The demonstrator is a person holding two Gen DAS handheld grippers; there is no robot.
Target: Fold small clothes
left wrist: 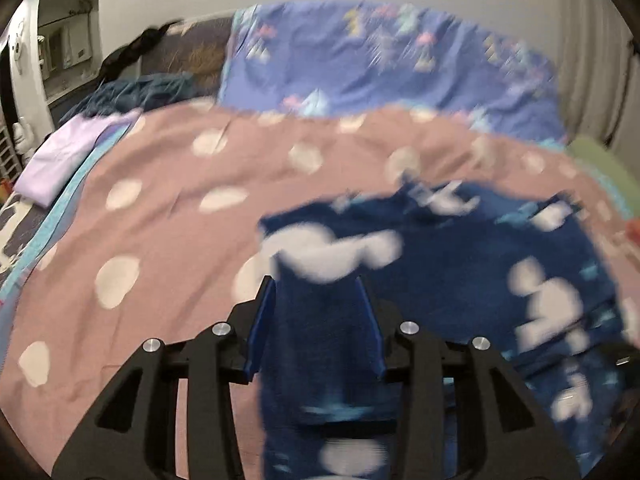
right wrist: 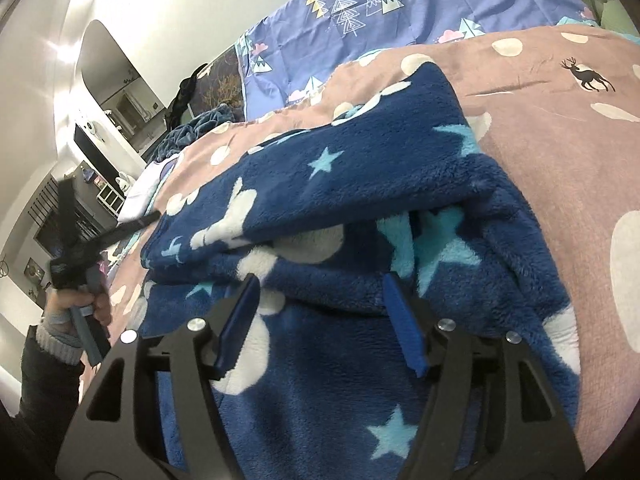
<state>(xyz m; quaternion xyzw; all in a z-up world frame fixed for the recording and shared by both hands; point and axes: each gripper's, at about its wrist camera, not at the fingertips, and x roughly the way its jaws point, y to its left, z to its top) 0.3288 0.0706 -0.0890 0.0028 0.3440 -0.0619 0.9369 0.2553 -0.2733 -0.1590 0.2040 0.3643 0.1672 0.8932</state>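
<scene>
Spread across a dusty-pink bedcover [right wrist: 560,128] with pale spots lies one small navy fleece garment [right wrist: 360,184], printed with light-blue stars and white shapes. It sits in the near part of the bed, directly under both grippers, and it is already doubled: an upper layer lies back over a lower one, with a soft ridge of folded fleece running across the middle. That doubling suggests a fold is under way rather than finished.

From the right wrist view, the right gripper [right wrist: 320,312] hangs low over the lower layer, pointing down at it. Its two blue-padded jaws stand well apart, with fleece below them but nothing pinched. It looks poised either to release or to take a fresh bite near the ridge.

At the left edge of that same view, the person's left hand [right wrist: 76,308], in a grey cuff, holds the left gripper [right wrist: 112,228] up and clear of the garment's edge.

From the left wrist view, which is badly blurred, the left gripper [left wrist: 318,292] has its jaws partly spread. Navy fleece shows between them, but I cannot be sure whether it is gripped or merely lying beyond; the pads do not appear to press on it.

Counted: two grippers, one fleece garment. Behind it lie one blue tree-patterned sheet [right wrist: 400,12] and a lilac folded cloth [left wrist: 68,156] at the far left side.
</scene>
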